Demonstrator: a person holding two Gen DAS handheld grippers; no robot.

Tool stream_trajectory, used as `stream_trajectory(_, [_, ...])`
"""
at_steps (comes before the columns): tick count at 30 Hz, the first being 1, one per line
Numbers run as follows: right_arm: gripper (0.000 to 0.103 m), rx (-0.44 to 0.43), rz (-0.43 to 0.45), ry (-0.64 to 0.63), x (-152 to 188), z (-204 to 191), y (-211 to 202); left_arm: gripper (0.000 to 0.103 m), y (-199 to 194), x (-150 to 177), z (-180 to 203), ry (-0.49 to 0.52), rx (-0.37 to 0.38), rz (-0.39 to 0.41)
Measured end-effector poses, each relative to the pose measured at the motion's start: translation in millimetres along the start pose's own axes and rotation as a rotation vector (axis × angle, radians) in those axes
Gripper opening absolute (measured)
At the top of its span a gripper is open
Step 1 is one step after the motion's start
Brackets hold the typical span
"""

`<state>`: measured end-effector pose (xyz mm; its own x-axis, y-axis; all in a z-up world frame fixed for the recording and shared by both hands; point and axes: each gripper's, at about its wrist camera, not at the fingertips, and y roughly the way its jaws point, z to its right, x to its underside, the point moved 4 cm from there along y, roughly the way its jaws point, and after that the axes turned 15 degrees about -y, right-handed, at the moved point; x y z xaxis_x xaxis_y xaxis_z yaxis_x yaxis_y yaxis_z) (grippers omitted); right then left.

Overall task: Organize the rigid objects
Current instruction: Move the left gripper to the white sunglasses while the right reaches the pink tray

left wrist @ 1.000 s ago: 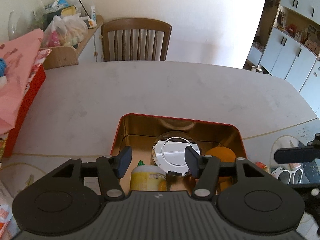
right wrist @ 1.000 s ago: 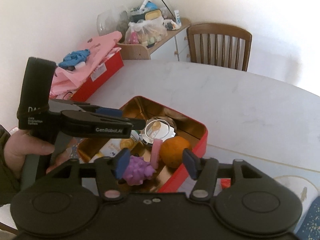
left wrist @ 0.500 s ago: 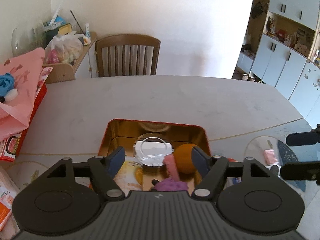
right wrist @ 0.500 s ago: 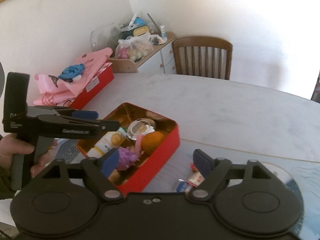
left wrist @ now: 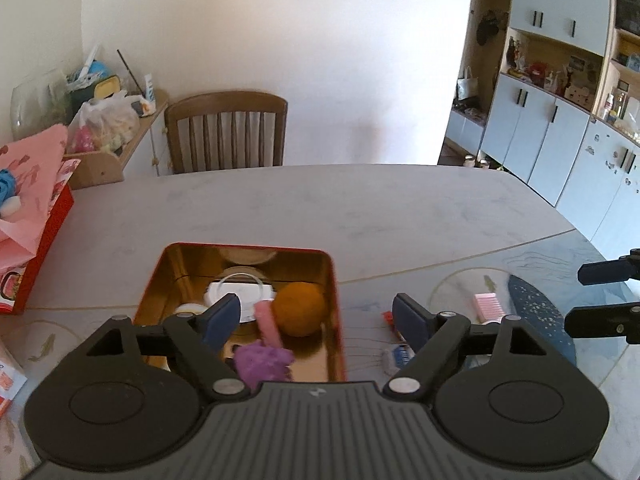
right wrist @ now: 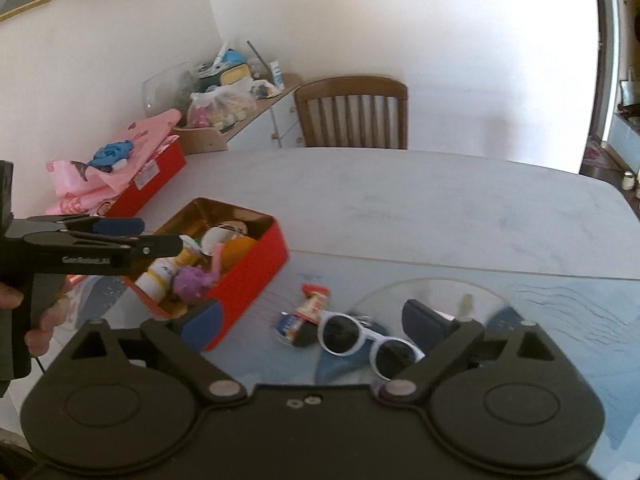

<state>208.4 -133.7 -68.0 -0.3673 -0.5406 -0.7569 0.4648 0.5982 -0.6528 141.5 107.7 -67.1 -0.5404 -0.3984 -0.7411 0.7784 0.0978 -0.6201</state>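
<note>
A red tin [left wrist: 335, 280] with a gold inside holds an orange [left wrist: 298, 308], a pink stick, a purple spiky ball [left wrist: 260, 360], a round silver lid [left wrist: 240, 288] and a yellow-white bottle [right wrist: 160, 276]. My left gripper [left wrist: 316, 316] hovers over the tin's near right corner, jaws opening, with nothing gripped. It also shows side-on as the left gripper [right wrist: 120, 232], held by a hand. My right gripper [right wrist: 312, 320] hangs above white sunglasses [right wrist: 368, 340] and small tubes [right wrist: 308, 308] on the table to the right of the tin [right wrist: 256, 272]; its jaws are opening and empty.
A pink comb [left wrist: 488, 308] lies on the blue patterned mat right of the tin. A wooden chair [left wrist: 226, 132] stands at the far edge. A red box with pink cloth [left wrist: 36, 232] sits at the left; a cluttered shelf [left wrist: 104, 128] and cupboards [left wrist: 560, 128] line the walls.
Both grippers have drawn back from the tin and their jaws have widened. The right one has swung rightward, bringing the sunglasses and tubes into view.
</note>
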Motion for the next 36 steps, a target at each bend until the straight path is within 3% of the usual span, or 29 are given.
stream_trajectory(17, [0.103, 0.065, -0.064, -0.005, 46.1, 69.4, -10.2, 0.086, 27.3, 49.5, 84.1, 0.052, 0.021, -0.065])
stream_trajectory(28, [0.103, 0.026, -0.158, -0.008, 58.3, 103.0, 26.7, 0.086, 71.9, 81.5, 118.8, 0.062, -0.028, -0.118])
stream_trajectory(36, [0.099, -0.004, -0.198, 0.018, 54.6, 115.1, 62.4, 0.086, 94.9, 92.2, 118.9, 0.022, -0.091, -0.123])
